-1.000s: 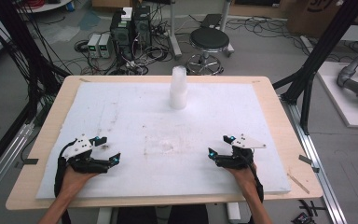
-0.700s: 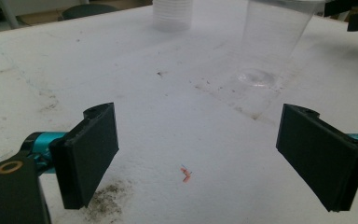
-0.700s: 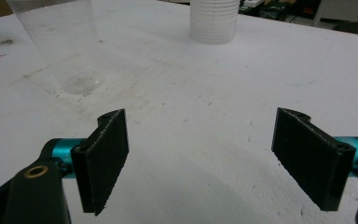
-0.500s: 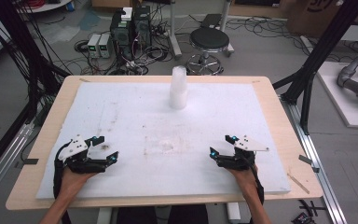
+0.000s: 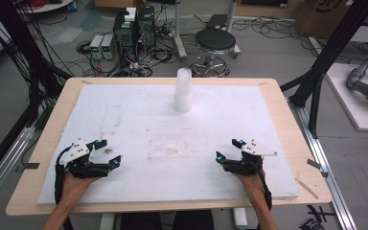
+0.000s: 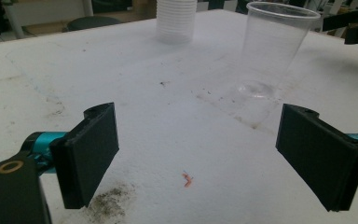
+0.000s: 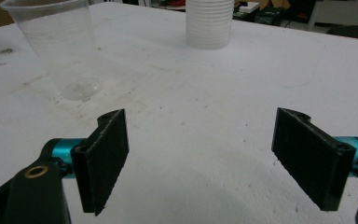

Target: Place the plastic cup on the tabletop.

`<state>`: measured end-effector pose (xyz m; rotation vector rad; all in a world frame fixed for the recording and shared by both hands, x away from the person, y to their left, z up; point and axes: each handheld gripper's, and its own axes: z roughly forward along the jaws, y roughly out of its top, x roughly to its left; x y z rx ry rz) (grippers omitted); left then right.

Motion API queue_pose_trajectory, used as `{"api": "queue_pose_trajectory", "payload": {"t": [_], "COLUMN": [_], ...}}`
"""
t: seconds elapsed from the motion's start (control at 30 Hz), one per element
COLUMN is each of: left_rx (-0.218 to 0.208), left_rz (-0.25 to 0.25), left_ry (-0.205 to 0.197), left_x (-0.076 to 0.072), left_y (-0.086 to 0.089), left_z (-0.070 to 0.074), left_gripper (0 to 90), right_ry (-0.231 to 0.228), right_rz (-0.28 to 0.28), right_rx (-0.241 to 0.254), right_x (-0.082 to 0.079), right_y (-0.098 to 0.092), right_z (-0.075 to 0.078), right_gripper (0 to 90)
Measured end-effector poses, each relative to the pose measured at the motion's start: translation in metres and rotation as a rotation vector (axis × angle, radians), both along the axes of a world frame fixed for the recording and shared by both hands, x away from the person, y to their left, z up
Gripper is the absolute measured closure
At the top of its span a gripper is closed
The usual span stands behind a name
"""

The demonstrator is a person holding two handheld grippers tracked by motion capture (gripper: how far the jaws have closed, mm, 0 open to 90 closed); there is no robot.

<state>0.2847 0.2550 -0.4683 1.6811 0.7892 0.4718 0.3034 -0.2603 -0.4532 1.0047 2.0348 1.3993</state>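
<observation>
A stack of white plastic cups (image 5: pixel 183 91) stands upright at the far middle of the white foam board (image 5: pixel 124 115). A single clear cup (image 6: pixel 272 46) stands upright on the board between my two grippers, faint in the high view (image 5: pixel 171 147). My left gripper (image 5: pixel 109 152) rests low at the near left, jaws open and empty (image 6: pixel 198 158); the clear cup is ahead and to its right, the stack (image 6: pixel 176 21) farther off. At the near right my right gripper (image 5: pixel 228 150) is open with nothing between its jaws (image 7: pixel 198 158). The clear cup (image 7: pixel 58 46) is ahead to its left, and the stack (image 7: pixel 209 23) lies beyond.
The board lies on a wooden table (image 5: pixel 292 143) with its rim showing all around. Dirty smudges (image 6: pixel 109 203) mark the foam near the left gripper. Behind the table stand a black stool (image 5: pixel 215 40), computer boxes (image 5: pixel 134 26) and cables; black frame posts (image 5: pixel 326 72) flank the sides.
</observation>
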Motion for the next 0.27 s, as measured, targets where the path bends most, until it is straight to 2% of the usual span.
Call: {"api": "queue_pose_trajectory", "payload": {"t": [0.27], "left_rx": [0.0], "left_rz": [0.003], "left_ry": [-0.001], "left_x": [-0.0004], "left_y": [-0.0001], "left_z": [0.0], "left_gripper": [12.9], "right_ry": [-0.007], "right_rz": [-0.009], "right_rx": [-0.007], "right_x": [-0.0007], "right_y": [0.0002], "right_z": [-0.0001], "right_gripper": [18.4]}}
